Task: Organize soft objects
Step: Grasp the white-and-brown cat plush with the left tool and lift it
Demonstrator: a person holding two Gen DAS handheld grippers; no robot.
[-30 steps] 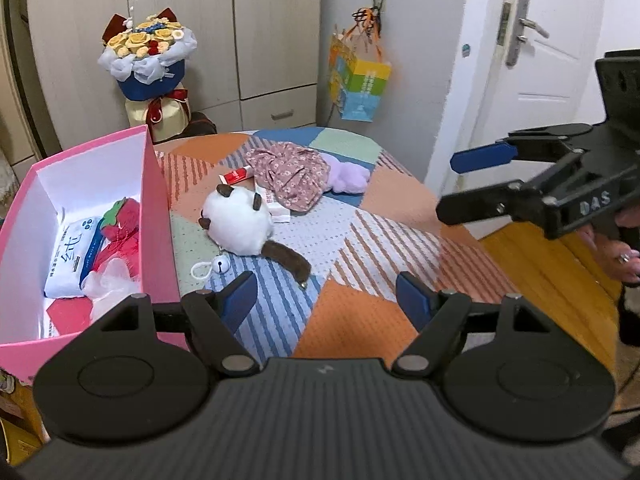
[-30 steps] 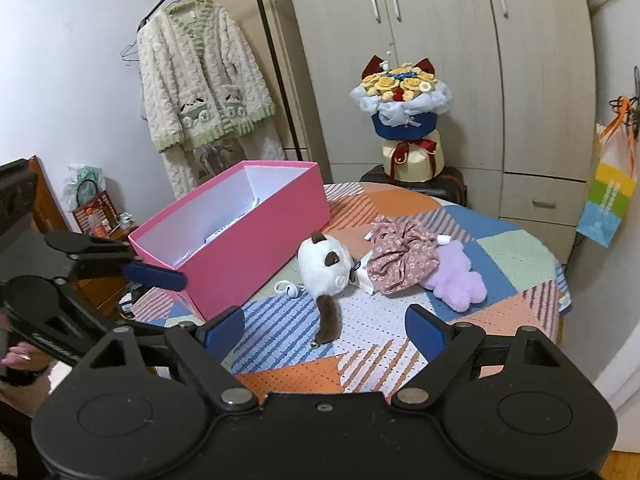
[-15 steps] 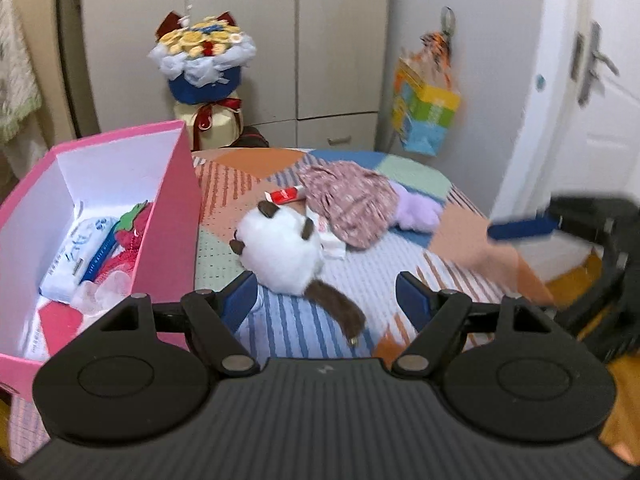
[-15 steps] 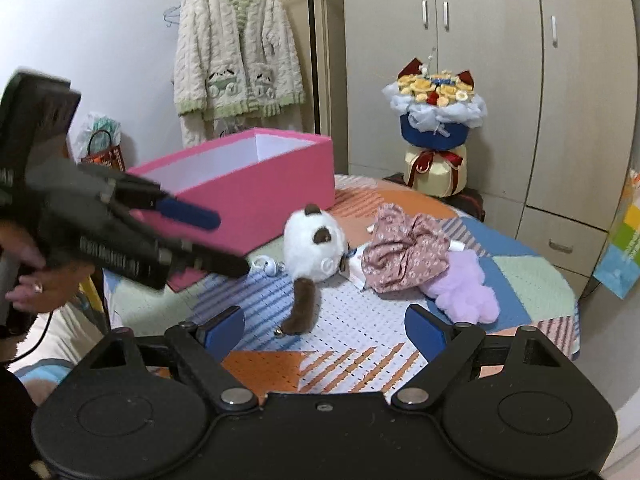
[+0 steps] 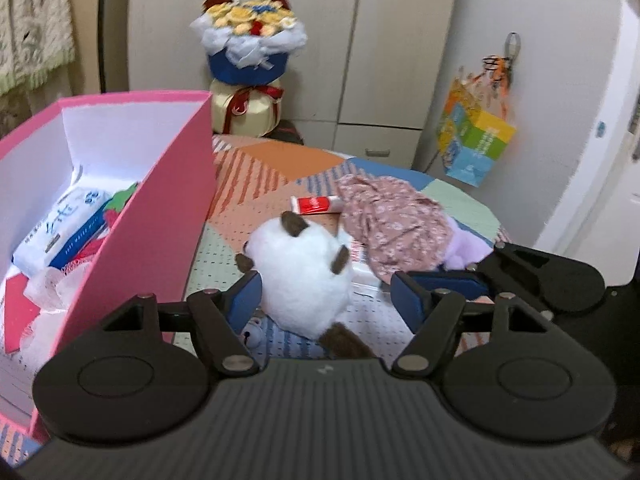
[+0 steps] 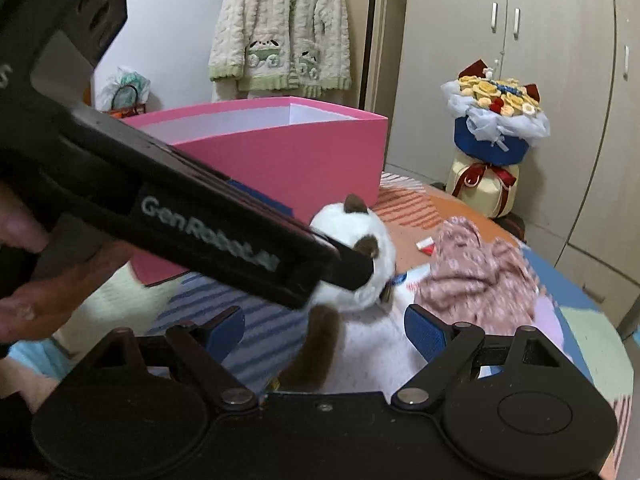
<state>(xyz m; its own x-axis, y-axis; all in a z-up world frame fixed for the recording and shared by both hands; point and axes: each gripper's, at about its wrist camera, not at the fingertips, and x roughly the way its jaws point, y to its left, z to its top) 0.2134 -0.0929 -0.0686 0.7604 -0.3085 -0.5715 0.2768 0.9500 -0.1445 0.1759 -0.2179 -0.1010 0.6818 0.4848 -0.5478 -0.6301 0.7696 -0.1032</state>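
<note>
The pink box (image 5: 160, 240) holds a tissue pack (image 5: 60, 232); the plush cat (image 5: 304, 276) lies between the left gripper's (image 5: 324, 300) closing, still-released fingers; right gripper (image 6: 324, 332) released.

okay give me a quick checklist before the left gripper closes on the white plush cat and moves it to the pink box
1. Plush cat between the left gripper's fingers: ok; jaws have just been closing.
2. Pads pressing on the plush: cannot tell.
3. Right gripper open, holding nothing: ok.
4. Right gripper clear of the left one: not ok, they crowd together at the cat.
5. Pink box open on top with room inside: ok.
6. Floral cloth clear of the cat: cannot tell.
</note>
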